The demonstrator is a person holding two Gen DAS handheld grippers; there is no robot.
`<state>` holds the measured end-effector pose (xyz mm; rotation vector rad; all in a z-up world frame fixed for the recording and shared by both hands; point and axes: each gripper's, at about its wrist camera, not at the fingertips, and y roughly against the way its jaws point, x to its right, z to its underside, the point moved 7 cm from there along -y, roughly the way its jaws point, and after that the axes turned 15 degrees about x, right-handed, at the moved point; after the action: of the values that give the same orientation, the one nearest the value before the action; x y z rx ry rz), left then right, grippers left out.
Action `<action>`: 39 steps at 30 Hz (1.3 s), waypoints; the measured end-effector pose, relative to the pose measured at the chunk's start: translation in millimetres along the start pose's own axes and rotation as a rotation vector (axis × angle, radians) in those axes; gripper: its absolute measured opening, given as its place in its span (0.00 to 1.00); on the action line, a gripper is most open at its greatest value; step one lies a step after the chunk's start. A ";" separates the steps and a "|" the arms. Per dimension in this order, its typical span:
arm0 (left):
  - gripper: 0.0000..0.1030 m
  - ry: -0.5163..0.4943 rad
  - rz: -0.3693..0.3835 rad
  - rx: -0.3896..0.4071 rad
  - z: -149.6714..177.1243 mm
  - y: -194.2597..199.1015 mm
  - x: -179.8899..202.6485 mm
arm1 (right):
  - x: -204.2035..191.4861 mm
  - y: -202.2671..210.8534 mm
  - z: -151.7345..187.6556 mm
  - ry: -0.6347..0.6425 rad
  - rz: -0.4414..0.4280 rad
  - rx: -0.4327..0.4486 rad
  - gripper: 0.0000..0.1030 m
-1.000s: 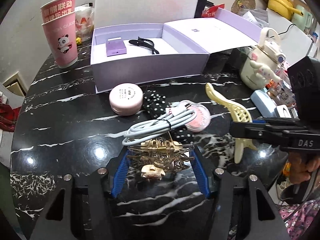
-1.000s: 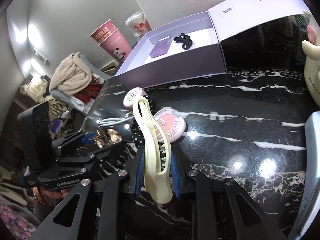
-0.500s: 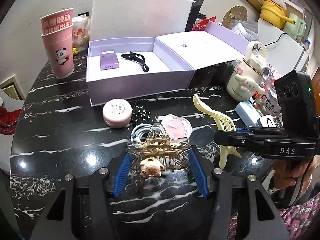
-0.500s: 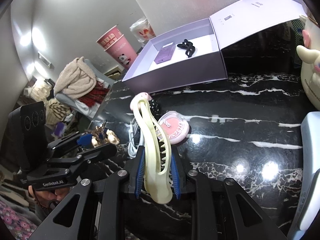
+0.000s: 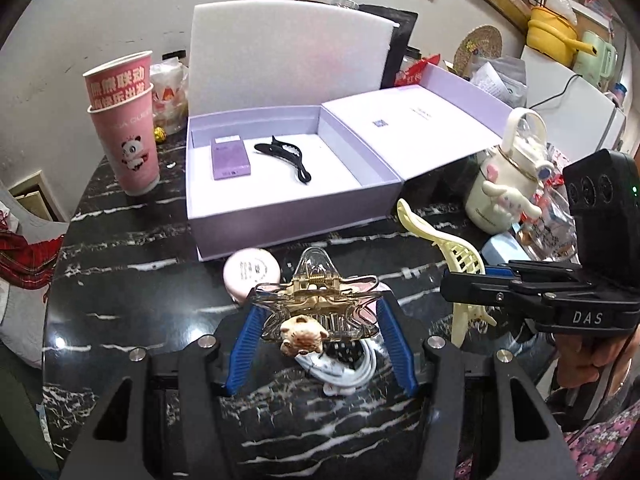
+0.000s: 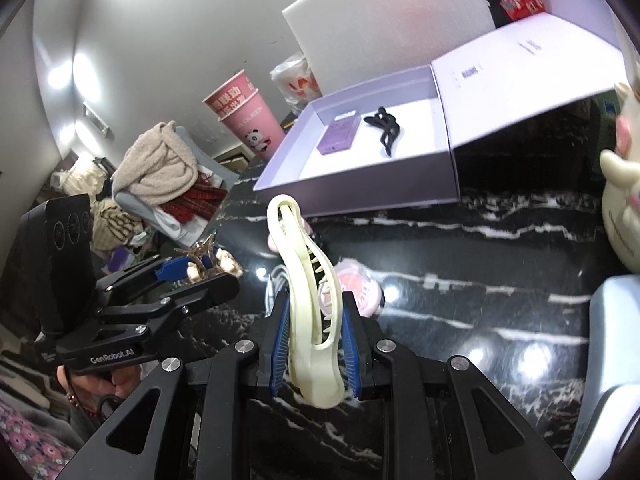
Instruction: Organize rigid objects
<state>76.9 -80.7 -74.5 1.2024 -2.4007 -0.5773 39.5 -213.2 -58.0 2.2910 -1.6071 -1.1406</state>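
Two tongs gripping, both raised off the worktop (image 5: 120, 280): left tongs (image 5: 316, 316) clamped on gold hair claw (image 5: 316, 308); right tongs (image 6: 314, 332) narrowly closed on cream hair clip (image 6: 308, 292).

My left gripper (image 5: 318, 316) is clamped on the gold claw clip (image 5: 316, 312), its little bear charm facing me, lifted clear of the black marble table (image 5: 120, 280). Under it lies a coiled white cable (image 5: 352, 368), and just beyond sits a round pink compact (image 5: 251, 270). On my right, the right gripper (image 5: 460, 292) pinches the cream hair clip (image 5: 452, 256). Farther back the lilac box (image 5: 288, 216) stands open, holding a purple card box (image 5: 230, 158) and a black clip (image 5: 286, 156) side by side but apart.
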 end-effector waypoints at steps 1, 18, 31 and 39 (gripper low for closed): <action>0.55 0.003 -0.002 0.005 -3.1 -0.8 -0.8 | -0.2 -0.4 -2.4 0.004 -0.002 0.001 0.23; 0.55 -0.006 -0.028 0.072 -47.5 -15.6 -6.3 | 1.6 -6.8 -49.4 0.096 0.014 0.056 0.21; 0.55 -0.047 -0.020 0.120 -86.2 -28.2 -7.7 | -2.9 -10.4 -93.1 0.195 0.051 0.100 0.21; 0.55 -0.070 -0.024 0.148 -110.5 -39.0 -15.2 | -8.2 -21.4 -117.6 0.249 0.055 0.104 0.21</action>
<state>167.7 -110.0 -4.7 1.2928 -2.5292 -0.4631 129.0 -233.5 19.0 2.3257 -1.6547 -0.7411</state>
